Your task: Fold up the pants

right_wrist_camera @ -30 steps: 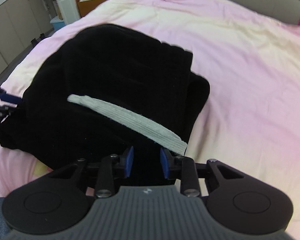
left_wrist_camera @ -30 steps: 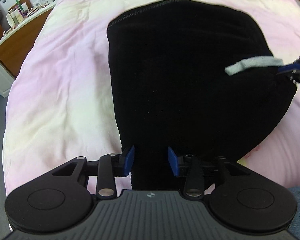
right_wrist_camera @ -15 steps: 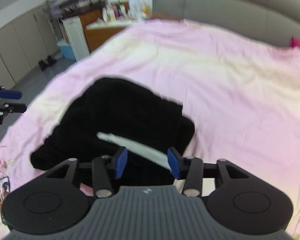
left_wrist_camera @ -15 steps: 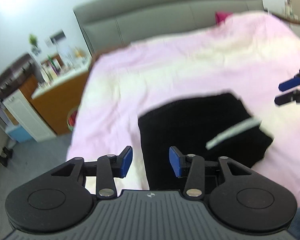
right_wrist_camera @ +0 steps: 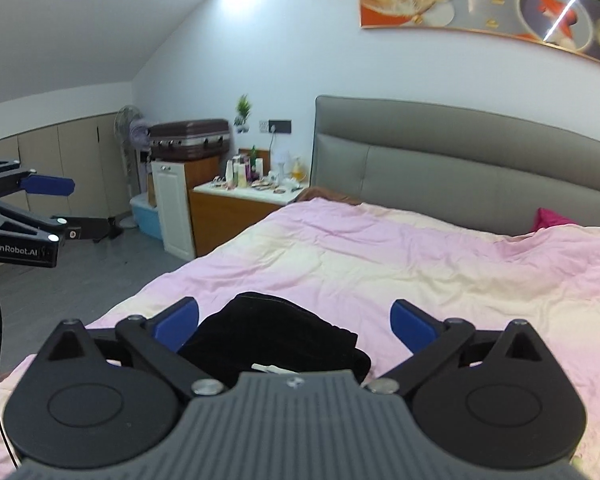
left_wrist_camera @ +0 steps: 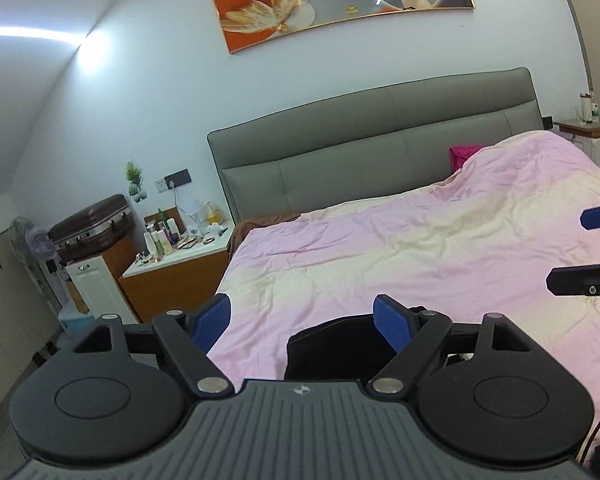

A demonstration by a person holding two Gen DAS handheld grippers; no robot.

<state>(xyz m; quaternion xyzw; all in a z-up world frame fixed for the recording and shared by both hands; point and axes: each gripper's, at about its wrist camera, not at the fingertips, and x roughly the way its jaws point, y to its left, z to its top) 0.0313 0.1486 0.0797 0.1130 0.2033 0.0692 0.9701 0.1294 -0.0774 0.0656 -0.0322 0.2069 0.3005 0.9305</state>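
Moved: both claws have lifted away from the pants, views now showing headboard (left_wrist_camera: pixel 380 152) and wall.
Left claw (left_wrist_camera: pixel 302 320): jaws just opened wide, nothing between them.
Right claw (right_wrist_camera: pixel 294 322): jaws just opened wide, nothing gripped.
Pants (right_wrist_camera: pixel 268 332): folded black bundle, lying on the pink bed (right_wrist_camera: pixel 400 264) below both claws.
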